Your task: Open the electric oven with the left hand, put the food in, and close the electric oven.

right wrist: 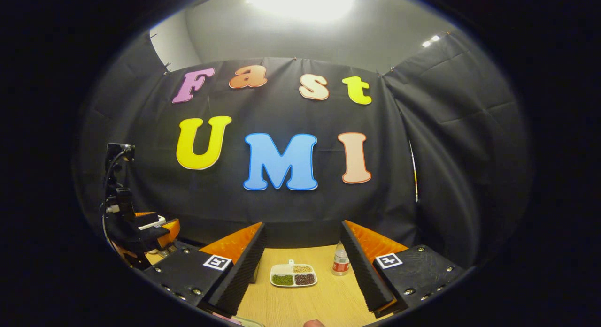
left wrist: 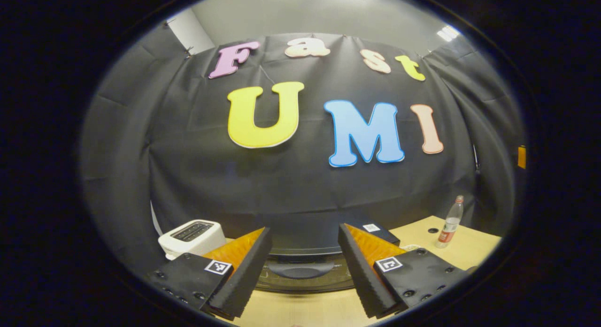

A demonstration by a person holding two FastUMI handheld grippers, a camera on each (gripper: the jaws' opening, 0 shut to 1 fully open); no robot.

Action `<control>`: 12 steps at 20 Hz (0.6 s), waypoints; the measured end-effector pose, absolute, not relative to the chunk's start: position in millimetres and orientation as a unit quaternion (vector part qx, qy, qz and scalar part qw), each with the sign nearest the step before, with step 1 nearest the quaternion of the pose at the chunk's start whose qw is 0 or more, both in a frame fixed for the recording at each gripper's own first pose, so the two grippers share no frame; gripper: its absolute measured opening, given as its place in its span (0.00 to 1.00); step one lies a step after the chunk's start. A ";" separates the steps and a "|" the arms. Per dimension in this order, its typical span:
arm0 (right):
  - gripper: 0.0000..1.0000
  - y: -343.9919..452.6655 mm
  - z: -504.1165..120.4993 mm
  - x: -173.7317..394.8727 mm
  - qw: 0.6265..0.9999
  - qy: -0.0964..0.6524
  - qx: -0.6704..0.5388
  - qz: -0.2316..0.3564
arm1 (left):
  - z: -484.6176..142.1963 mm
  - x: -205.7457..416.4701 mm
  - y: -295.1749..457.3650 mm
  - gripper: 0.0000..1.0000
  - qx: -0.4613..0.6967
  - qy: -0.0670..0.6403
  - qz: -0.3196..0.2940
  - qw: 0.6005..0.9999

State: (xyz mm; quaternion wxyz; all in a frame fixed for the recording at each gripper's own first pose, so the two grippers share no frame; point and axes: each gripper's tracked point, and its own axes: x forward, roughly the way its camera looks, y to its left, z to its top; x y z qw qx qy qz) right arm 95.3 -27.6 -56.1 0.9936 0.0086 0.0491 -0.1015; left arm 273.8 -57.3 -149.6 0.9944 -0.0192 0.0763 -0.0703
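Note:
In the left gripper view my left gripper (left wrist: pixel 304 231) stands open with nothing between its fingers. Low between them lies the black electric oven (left wrist: pixel 300 268), its front partly hidden by the fingers. In the right gripper view my right gripper (right wrist: pixel 303 226) is also open and holds nothing. Beyond it, on the wooden table (right wrist: pixel 324 301), sits a white divided dish (right wrist: pixel 293 274) with green, tan and dark food in its compartments. The left gripper (right wrist: pixel 152 231) with its camera mount shows at the far left of that view, well apart from the dish.
A white toaster (left wrist: pixel 191 237) stands left of the oven. A plastic bottle (left wrist: pixel 450 224) with a red label stands on the table to the right, and the bottle (right wrist: pixel 340 261) is just right of the dish. A dark tagged box (left wrist: pixel 375 231) sits behind the oven.

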 end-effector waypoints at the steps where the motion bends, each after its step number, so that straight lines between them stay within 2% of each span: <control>1: 0.96 -29.3 -60.8 98.6 0.992 0.056 0.007 -0.110 | -162.0 282.7 -58.6 0.96 -0.017 0.084 -0.071 0.994; 2: 0.95 -29.7 -64.1 99.9 0.991 0.062 0.004 -0.116 | -176.0 292.4 -61.3 1.00 -0.016 0.091 -0.073 0.993; 5: 0.96 -31.4 -71.2 105.0 0.989 0.076 -0.008 -0.129 | -212.1 312.0 -64.6 1.00 -0.018 0.120 -0.074 0.990; 6: 0.96 -31.6 -72.3 106.4 0.988 0.078 -0.013 -0.131 | -223.7 315.3 -65.4 0.96 -0.018 0.129 -0.073 0.989; 7: 0.96 -31.0 -73.4 106.9 0.988 0.081 -0.017 -0.132 | -232.0 317.6 -64.8 1.00 -0.017 0.137 -0.071 0.988; 8: 0.96 -30.7 -74.5 106.8 0.987 0.084 -0.021 -0.133 | -240.5 317.6 -64.2 1.00 -0.017 0.145 -0.069 0.987; 9: 0.96 -30.5 -75.6 107.3 0.987 0.086 -0.025 -0.132 | -248.4 315.2 -63.0 0.96 -0.018 0.156 -0.066 0.985; 12: 0.96 -30.3 -78.7 107.1 0.987 0.093 -0.031 -0.127 | -243.2 303.9 -63.6 0.95 -0.008 0.140 -0.066 0.988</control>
